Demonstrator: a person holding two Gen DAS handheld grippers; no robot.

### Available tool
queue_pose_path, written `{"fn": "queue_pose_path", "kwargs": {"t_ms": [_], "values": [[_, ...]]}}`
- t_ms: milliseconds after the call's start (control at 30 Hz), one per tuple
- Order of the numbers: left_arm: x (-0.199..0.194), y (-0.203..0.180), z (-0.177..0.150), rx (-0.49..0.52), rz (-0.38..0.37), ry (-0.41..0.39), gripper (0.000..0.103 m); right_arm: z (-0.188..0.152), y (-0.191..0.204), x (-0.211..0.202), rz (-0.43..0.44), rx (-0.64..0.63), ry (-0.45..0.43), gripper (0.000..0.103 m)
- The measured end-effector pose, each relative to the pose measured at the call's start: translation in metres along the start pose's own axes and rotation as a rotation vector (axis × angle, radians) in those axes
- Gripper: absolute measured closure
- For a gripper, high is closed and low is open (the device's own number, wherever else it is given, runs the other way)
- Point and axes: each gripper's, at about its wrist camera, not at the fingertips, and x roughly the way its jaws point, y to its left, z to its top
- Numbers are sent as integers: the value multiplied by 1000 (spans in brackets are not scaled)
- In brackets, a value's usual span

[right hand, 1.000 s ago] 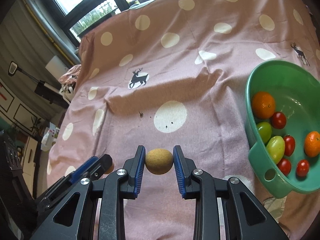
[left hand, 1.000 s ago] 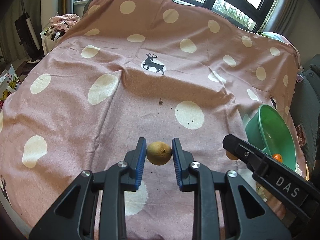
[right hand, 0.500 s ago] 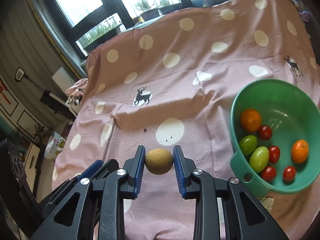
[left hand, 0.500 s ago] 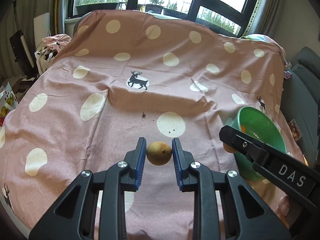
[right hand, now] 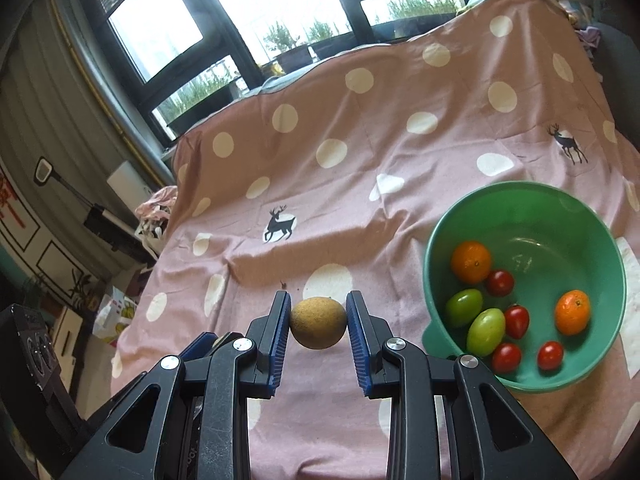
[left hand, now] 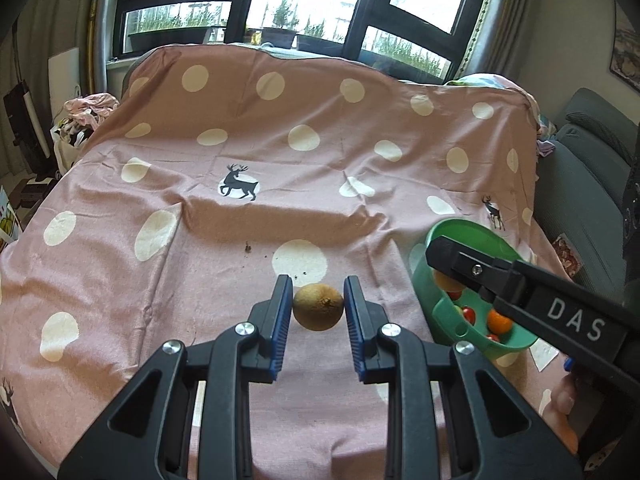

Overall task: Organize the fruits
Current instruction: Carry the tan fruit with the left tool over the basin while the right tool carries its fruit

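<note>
daylight came through black-framed windows (left hand: 280, 12) along the far wall, with planters of greenery (left hand: 280, 32) on the sill outside. a grey sofa (left hand: 588, 184) stood at the right. at the left, a heap of clothes (left hand: 90, 110) lay near a white board (left hand: 64, 76) leaning on the wall, with a framed picture (left hand: 624, 56) high on the right wall.

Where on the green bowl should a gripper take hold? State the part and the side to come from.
Take the green bowl by the flat tab that juts out from its near rim, coming in from the near side with one finger above and one below. The tab is thin, while the wall elsewhere is tall, curved and probably too wide to span. Green fruit lies just inside, so stay shallow.
</note>
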Motion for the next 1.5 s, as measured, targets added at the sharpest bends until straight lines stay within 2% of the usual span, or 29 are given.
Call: {"fn": "queue_pose_path", "kwargs": {"t_ms": [267, 600, 967, 1233, 1500], "values": [[-3, -20, 5, 21, -39, -26, 77, 4, -17, -14, -23, 35, -41, 73], [8, -60, 10, 91, -92, -17, 77, 11, -54, -35, -64, 112, -105, 73], [37, -101, 18, 120, -178, 32, 77, 12, -96, -42, -141, 220, -120, 72], [60, -121, 14, 147, -219, 103, 77, 11, -121, -42, -205, 285, -112, 72], [77, -135, 7, 156, -266, 166, 77, 10, -136, -40, -233, 321, -97, 72]]}}
